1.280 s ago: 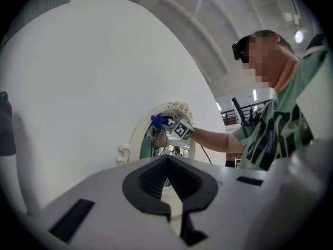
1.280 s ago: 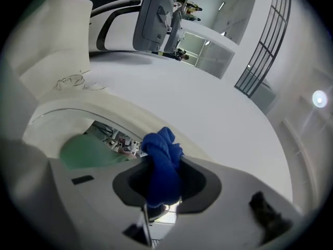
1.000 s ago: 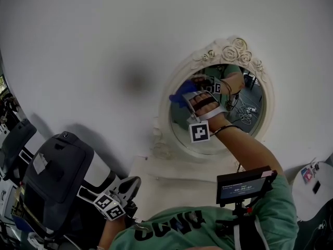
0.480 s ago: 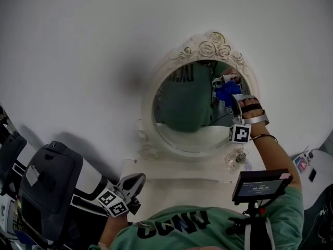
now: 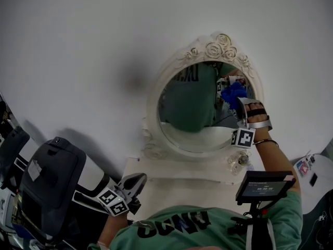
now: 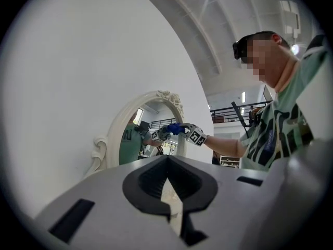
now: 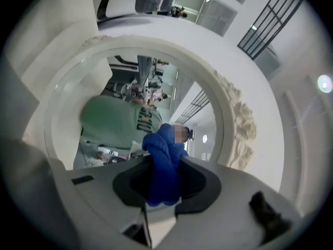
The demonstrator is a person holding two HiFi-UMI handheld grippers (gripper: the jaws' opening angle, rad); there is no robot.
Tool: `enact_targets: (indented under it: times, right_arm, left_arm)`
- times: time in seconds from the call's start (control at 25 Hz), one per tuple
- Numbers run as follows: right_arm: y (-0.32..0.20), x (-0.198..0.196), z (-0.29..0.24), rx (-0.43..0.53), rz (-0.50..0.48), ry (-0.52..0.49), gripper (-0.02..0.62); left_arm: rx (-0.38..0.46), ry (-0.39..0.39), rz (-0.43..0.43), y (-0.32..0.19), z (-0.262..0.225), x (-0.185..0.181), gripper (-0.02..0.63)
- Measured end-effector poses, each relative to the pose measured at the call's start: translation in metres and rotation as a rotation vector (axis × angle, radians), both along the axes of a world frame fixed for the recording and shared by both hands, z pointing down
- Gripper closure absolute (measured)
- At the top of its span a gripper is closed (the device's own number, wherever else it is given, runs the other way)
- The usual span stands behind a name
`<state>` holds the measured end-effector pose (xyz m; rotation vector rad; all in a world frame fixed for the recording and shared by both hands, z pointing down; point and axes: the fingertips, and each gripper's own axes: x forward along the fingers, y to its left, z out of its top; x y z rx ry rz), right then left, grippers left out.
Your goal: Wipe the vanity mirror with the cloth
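- The right hand-held gripper point(image 5: 238, 102) is clamped on the blue cloth point(image 5: 232, 94), which is against the vanity mirror point(image 5: 190, 121) at its 2 o'clock side.
- The left hand-held gripper point(image 5: 134, 183) is at 7 o'clock from the mirror, with jaws together and empty.

One vanity mirror point(image 5: 192, 113), one blue cloth point(image 5: 232, 92), two hand-held grippers point(image 5: 134, 182) point(image 5: 238, 102)

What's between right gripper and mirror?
Only the blue cloth, clamped in the right gripper jaws and sticking out toward the mirror; right gripper view shows it.
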<state>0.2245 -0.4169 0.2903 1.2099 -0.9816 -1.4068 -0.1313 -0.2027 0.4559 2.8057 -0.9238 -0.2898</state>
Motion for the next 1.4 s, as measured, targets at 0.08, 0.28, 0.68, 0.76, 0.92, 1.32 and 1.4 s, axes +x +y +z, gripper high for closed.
enact_targets:
  times: [0.08, 0.28, 0.68, 0.76, 0.92, 1.32, 1.4]
  right_arm:
    - [0.001, -0.058, 0.005, -0.001, -0.127, 0.029, 0.502]
    - [-0.009, -0.194, 0.016, -0.015, -0.350, 0.077, 0.502]
    - [-0.034, -0.303, 0.035, -0.056, -0.462, 0.159, 0.500]
    - [-0.038, -0.297, 0.040, -0.064, -0.451, 0.167, 0.502]
    - [-0.040, -0.273, 0.044, -0.072, -0.424, 0.170, 0.502]
    - [-0.026, -0.099, 0.041, -0.084, -0.201, 0.138, 0.502]
    - [-0.021, -0.057, 0.036, -0.060, -0.129, 0.142, 0.502]
  left_arm:
    - [-0.016, 0.014, -0.029, 0.004, 0.001, -0.011, 0.600]
    - [-0.036, 0.035, -0.096, 0.017, 0.005, -0.037, 0.600]
    - [-0.052, 0.051, -0.197, 0.032, 0.014, -0.078, 0.600]
    - [-0.055, 0.055, -0.193, 0.030, 0.015, -0.077, 0.600]
    - [-0.049, 0.053, -0.149, 0.021, 0.011, -0.063, 0.600]
    - [-0.034, 0.044, -0.016, -0.003, 0.004, -0.010, 0.600]
    - [-0.033, 0.042, 0.009, -0.005, 0.004, 0.000, 0.600]
